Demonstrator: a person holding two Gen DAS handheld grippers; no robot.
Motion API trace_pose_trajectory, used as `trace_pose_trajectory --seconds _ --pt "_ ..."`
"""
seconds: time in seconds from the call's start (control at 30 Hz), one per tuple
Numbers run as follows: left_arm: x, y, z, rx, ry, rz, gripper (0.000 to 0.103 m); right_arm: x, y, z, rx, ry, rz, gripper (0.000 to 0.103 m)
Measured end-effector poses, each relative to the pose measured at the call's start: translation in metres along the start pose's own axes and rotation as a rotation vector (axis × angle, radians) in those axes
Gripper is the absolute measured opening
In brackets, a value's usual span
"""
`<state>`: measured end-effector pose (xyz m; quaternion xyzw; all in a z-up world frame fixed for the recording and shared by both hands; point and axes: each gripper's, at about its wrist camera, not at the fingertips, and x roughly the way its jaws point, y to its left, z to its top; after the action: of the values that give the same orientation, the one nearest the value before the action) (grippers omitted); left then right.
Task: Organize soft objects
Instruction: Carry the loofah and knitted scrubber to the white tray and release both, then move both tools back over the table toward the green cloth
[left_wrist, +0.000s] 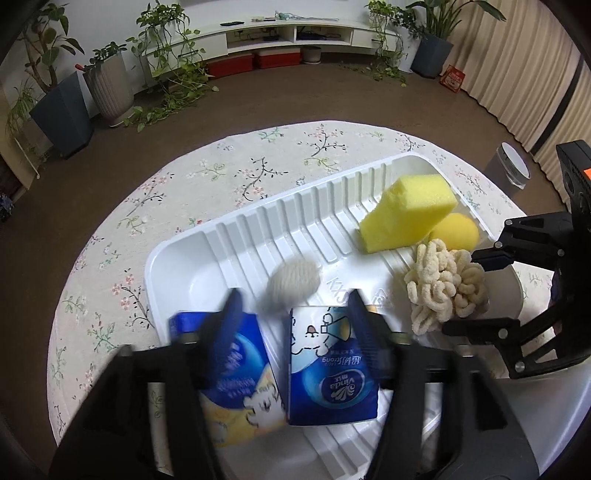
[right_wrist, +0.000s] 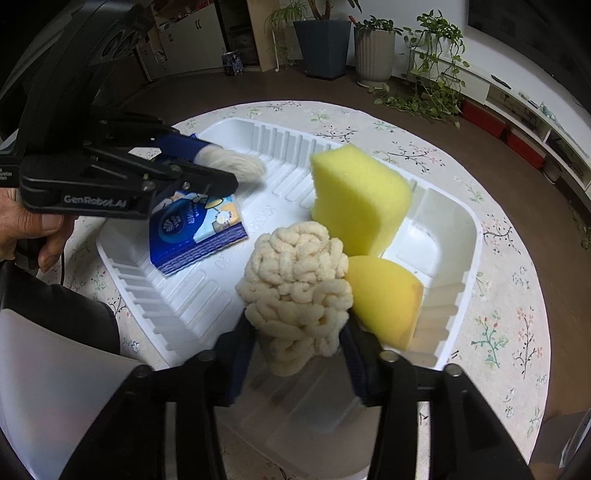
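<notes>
Closest in the right wrist view, the right gripper (right_wrist: 297, 343) has its fingers (right_wrist: 236, 354) pinching a bundle of cream chunky yarn (right_wrist: 295, 280). The yarn sits low over the near part of the white tray (right_wrist: 461, 258), so it looks like it is being put down there, or maybe just picked up; I cannot tell which. It touches the yellow round sponge (right_wrist: 384, 295) beside it, and the big yellow sponge block (right_wrist: 360, 199) leans just behind them. These three soft things crowd at one end of the tray, probably so they stay together as a group.

In the left wrist view, the left gripper (left_wrist: 291, 314) has its fingers (left_wrist: 231, 317) spread wide. Two blue tissue packs lie below them. The tissue pack with the bear picture (left_wrist: 232, 376) rests half over the tray's edge, and the Vinda tissue pack (left_wrist: 332, 365) lies flat inside the tray. A bit past the fingers is a fluffy white ball (left_wrist: 293, 282). It looks blurry and nothing is gripping it, so I think it was just let go or is about to be grabbed.

The tray rests on a round surface (left_wrist: 221, 173) with a flowered cloth. Farther away are the brown floor, potted plants (left_wrist: 110, 85) and a long white shelf (left_wrist: 295, 35).
</notes>
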<state>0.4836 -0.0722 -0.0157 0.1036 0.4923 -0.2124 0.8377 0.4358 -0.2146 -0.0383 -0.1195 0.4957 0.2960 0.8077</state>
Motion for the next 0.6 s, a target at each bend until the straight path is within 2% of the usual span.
trace_pose_trajectory --seconds 0.07,0.1,0.13,0.17,0.23,0.37,0.5,0.6 --pt "-0.004 0.001 0.000 -0.007 -0.012 -0.005 0.081 -0.003 0.000 -0.001 0.006 -0.006 -0.001 0.063" --pt "-0.007 0.002 0.000 -0.015 -0.023 -0.006 0.096 -0.005 0.000 -0.001 0.009 -0.013 -0.001 0.070" --pt "-0.010 0.003 0.000 -0.021 -0.032 -0.010 0.103 -0.009 0.000 -0.002 0.015 -0.023 -0.001 0.074" --pt "-0.014 0.005 0.000 -0.029 -0.047 -0.014 0.103 -0.012 -0.001 -0.003 0.020 -0.032 -0.001 0.081" --pt "-0.018 0.007 0.001 -0.043 -0.052 -0.009 0.103 -0.020 -0.003 -0.004 0.033 -0.055 -0.007 0.088" --pt "-0.027 0.010 0.001 -0.054 -0.068 0.015 0.103 -0.034 -0.010 -0.007 0.051 -0.084 -0.028 0.097" --pt "-0.043 0.017 0.002 -0.092 -0.113 0.027 0.103 -0.049 -0.016 -0.009 0.069 -0.124 -0.045 0.103" --pt "-0.060 0.026 0.000 -0.127 -0.151 0.030 0.103 -0.060 -0.022 -0.011 0.087 -0.153 -0.052 0.103"
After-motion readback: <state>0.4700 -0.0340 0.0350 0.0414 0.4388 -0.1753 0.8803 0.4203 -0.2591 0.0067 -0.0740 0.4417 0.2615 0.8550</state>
